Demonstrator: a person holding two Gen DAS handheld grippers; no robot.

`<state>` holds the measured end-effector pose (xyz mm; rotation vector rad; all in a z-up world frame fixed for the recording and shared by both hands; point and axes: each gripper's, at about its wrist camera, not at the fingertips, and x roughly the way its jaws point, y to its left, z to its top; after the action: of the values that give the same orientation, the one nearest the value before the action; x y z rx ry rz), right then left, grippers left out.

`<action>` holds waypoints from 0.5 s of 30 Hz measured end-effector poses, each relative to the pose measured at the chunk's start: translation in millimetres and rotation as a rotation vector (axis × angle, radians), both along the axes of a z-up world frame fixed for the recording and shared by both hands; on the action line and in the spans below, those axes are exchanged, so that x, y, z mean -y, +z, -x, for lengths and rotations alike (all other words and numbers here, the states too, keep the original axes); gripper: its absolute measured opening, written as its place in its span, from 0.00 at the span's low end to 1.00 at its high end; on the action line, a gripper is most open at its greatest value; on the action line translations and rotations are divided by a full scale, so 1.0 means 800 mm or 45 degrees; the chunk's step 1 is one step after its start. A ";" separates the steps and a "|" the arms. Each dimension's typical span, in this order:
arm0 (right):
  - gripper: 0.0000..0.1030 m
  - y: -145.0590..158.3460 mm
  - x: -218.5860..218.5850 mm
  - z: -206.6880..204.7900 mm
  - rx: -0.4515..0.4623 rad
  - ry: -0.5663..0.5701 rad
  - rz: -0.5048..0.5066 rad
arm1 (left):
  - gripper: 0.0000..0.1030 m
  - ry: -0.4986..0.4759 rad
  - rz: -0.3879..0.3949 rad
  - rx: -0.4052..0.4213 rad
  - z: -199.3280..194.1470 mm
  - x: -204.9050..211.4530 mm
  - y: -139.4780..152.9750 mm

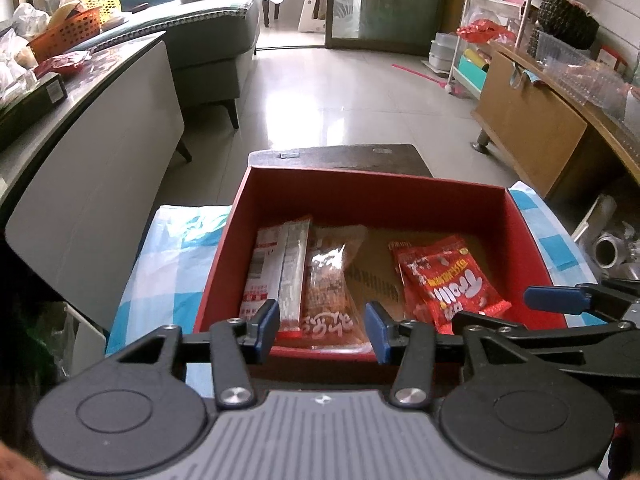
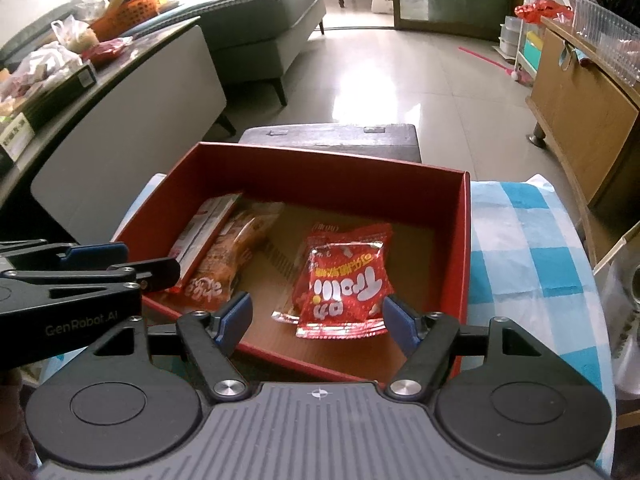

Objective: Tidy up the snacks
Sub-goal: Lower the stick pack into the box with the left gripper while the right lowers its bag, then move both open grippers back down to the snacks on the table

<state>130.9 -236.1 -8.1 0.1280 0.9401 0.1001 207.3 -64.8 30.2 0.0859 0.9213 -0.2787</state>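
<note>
A red box (image 1: 372, 182) (image 2: 328, 168) stands open on a blue-checked cloth. Along its left side lies a white and red flat packet (image 1: 276, 264) (image 2: 204, 224), with an orange-brown snack bag (image 1: 328, 280) (image 2: 228, 264) next to it. A red gummy bag (image 1: 448, 280) (image 2: 344, 280) rests on another red packet toward the right. My left gripper (image 1: 320, 330) hovers open over the box's near edge, above the orange-brown bag. My right gripper (image 2: 318, 318) is open above the red gummy bag, and its pads do not press it.
The blue-checked cloth (image 1: 168, 256) (image 2: 520, 240) covers the surface under the box. A dark stool (image 1: 340, 156) stands just behind it. A long low table (image 1: 100, 92) with an orange basket (image 1: 66, 32) runs along the left, and a wooden cabinet (image 1: 528, 120) stands at the right.
</note>
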 end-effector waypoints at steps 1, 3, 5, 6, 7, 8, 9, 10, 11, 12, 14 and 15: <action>0.76 0.000 -0.001 0.003 -0.003 0.001 0.002 | 0.40 -0.001 0.002 -0.002 0.003 -0.001 0.000; 0.76 0.001 -0.001 0.008 -0.008 0.003 0.003 | 0.40 -0.004 0.007 -0.010 0.009 -0.002 0.000; 0.76 0.000 -0.001 0.015 -0.012 0.000 0.003 | 0.40 -0.008 0.011 -0.017 0.014 -0.002 0.000; 0.76 0.000 -0.001 0.018 -0.016 -0.002 0.002 | 0.40 -0.011 0.012 -0.020 0.017 -0.002 -0.001; 0.76 -0.001 -0.001 0.021 -0.020 -0.004 0.003 | 0.40 -0.014 0.012 -0.023 0.020 -0.002 -0.001; 0.76 -0.001 -0.001 0.025 -0.022 -0.006 0.004 | 0.40 -0.018 0.011 -0.026 0.024 -0.002 -0.002; 0.76 -0.001 -0.001 0.028 -0.026 -0.008 0.003 | 0.40 -0.022 0.010 -0.028 0.027 -0.002 -0.002; 0.76 -0.002 -0.001 0.031 -0.030 -0.012 0.001 | 0.40 -0.026 0.009 -0.030 0.030 -0.002 -0.003; 0.76 -0.003 -0.001 0.036 -0.030 -0.016 0.003 | 0.40 -0.029 0.010 -0.034 0.033 -0.002 -0.003; 0.76 -0.002 -0.002 0.040 -0.027 -0.017 0.012 | 0.40 -0.031 0.012 -0.038 0.036 -0.003 -0.004; 0.76 -0.002 -0.005 0.049 -0.025 -0.026 0.027 | 0.40 -0.036 0.012 -0.049 0.042 -0.004 -0.006; 0.76 -0.002 -0.005 0.052 -0.025 -0.029 0.020 | 0.40 -0.041 0.012 -0.054 0.044 -0.005 -0.007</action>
<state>88.9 -231.8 -9.5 0.1253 0.9588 0.0701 172.1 -61.1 24.9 0.0865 0.9614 -0.3158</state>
